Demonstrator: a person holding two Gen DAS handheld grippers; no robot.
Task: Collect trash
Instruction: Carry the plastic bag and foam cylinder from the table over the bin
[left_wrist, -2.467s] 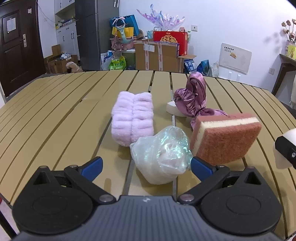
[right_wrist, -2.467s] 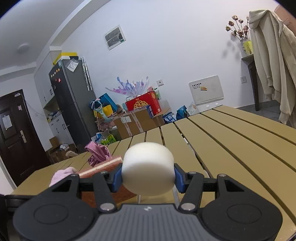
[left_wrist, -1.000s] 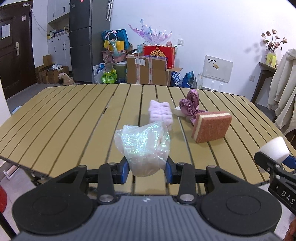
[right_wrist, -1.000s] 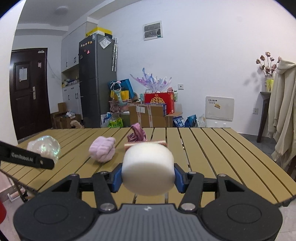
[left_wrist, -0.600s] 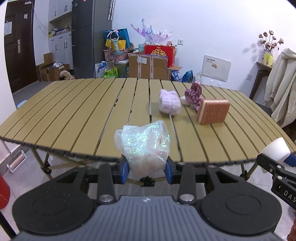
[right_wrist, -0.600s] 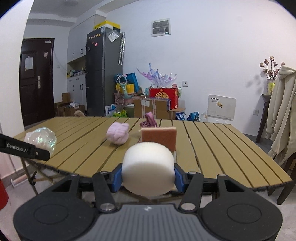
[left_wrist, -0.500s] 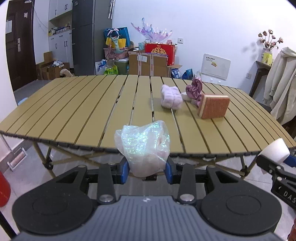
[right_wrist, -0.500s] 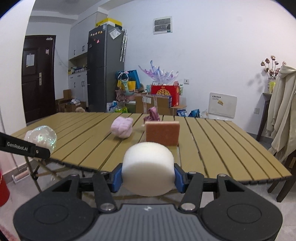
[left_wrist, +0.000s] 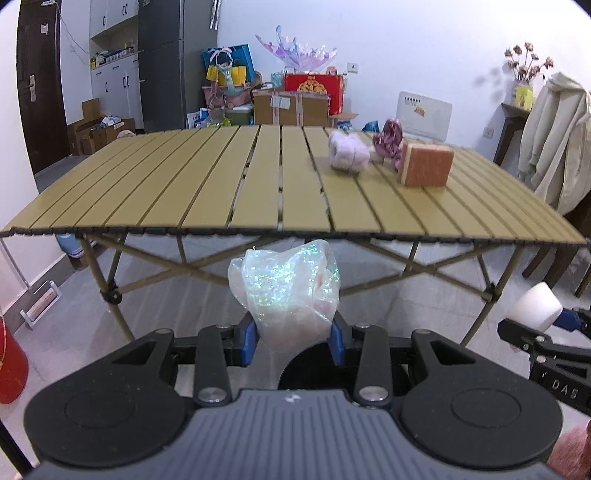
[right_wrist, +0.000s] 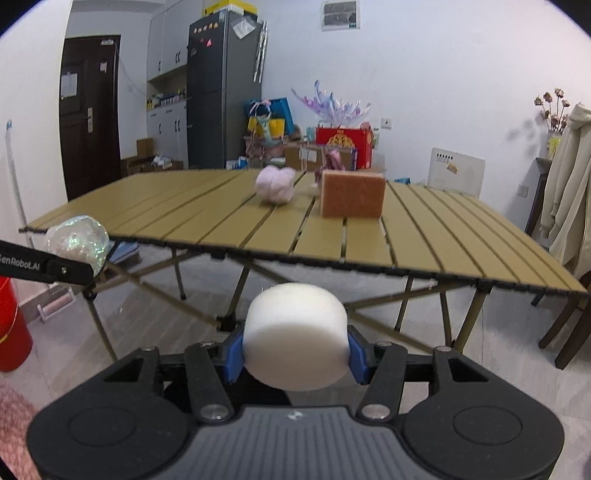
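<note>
We take this for a lived-in home — a tall dark fridge (right_wrist: 223, 92) stands by white cupboards (right_wrist: 167, 85), taped cardboard boxes (left_wrist: 291, 108) and gift bags (left_wrist: 227, 72) crowd the far wall, a pale coat (left_wrist: 554, 136) hangs at the right, and a slatted folding counter (left_wrist: 258, 184) fills the tiled room.

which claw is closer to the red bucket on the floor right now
Left. The left claw, shut on the crumpled plastic bag, is on the red bucket's side. The right claw, gripping the white foam cylinder, sits farther off, beyond the left one.
</note>
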